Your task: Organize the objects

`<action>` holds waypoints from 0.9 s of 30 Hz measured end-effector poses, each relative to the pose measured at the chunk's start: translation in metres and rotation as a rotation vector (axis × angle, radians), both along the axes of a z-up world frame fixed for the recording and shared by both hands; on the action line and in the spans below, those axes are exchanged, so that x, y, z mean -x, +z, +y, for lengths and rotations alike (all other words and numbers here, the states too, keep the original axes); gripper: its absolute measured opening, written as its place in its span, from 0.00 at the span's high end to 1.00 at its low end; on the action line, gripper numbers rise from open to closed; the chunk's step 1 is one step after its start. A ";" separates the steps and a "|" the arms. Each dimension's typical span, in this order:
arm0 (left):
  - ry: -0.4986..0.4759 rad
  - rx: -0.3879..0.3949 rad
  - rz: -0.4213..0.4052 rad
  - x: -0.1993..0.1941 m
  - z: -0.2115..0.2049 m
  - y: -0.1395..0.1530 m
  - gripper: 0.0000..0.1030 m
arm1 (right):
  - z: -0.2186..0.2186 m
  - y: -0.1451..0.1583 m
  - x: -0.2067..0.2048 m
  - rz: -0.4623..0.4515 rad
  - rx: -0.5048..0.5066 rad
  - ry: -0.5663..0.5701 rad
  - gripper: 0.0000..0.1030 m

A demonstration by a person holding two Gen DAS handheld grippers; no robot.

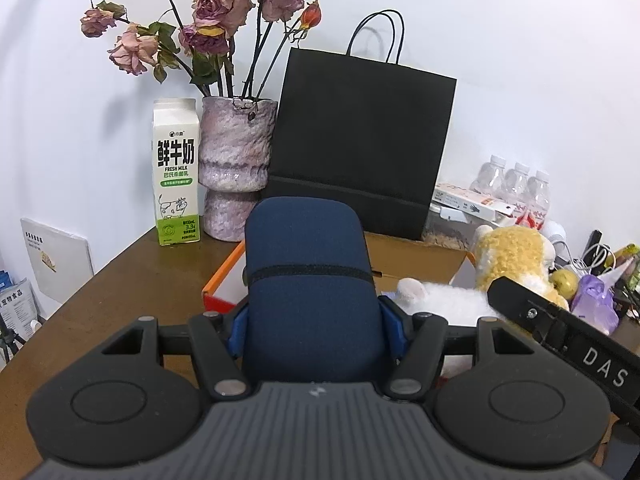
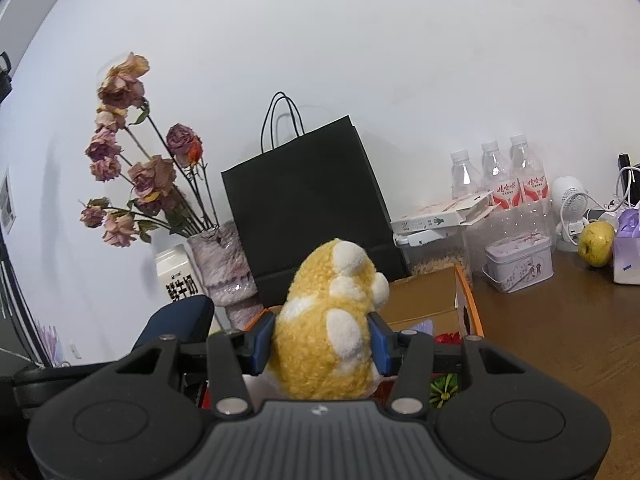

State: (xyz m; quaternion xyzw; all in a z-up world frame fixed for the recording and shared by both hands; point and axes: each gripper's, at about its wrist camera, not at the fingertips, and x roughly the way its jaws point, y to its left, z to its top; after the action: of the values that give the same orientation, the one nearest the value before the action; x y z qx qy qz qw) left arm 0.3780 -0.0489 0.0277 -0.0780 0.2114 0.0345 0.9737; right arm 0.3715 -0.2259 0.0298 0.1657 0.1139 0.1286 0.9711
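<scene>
My left gripper (image 1: 314, 330) is shut on a dark blue soft case (image 1: 308, 280) with a black elastic band, held upright above an open cardboard box (image 1: 224, 268) with an orange rim. My right gripper (image 2: 320, 344) is shut on a yellow and white plush toy (image 2: 328, 328), held over the same box (image 2: 464, 300). The plush (image 1: 516, 258) and the right gripper's black body show at the right of the left wrist view. The blue case (image 2: 180, 320) shows at the left of the right wrist view.
On the brown table (image 1: 112, 292) stand a milk carton (image 1: 176, 172), a pink vase of dried roses (image 1: 234, 168) and a black paper bag (image 1: 360, 148). Right of the box are water bottles (image 2: 516, 176), a tin (image 2: 520, 264), a yellow fruit (image 2: 598, 242) and a small fan (image 2: 570, 204).
</scene>
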 end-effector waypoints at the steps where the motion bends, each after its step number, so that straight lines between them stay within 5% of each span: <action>1: 0.003 0.002 0.000 -0.003 0.000 0.000 0.37 | 0.000 0.001 -0.004 0.002 -0.001 -0.004 0.54; 27: 0.028 0.001 -0.017 -0.083 0.004 0.002 0.38 | 0.001 0.000 -0.088 0.075 -0.026 -0.066 0.54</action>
State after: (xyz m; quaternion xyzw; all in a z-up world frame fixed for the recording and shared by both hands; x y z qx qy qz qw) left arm 0.4615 -0.0448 0.0294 -0.0817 0.2019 0.0473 0.9749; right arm 0.4596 -0.2251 0.0297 0.1867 0.1428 0.0918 0.9676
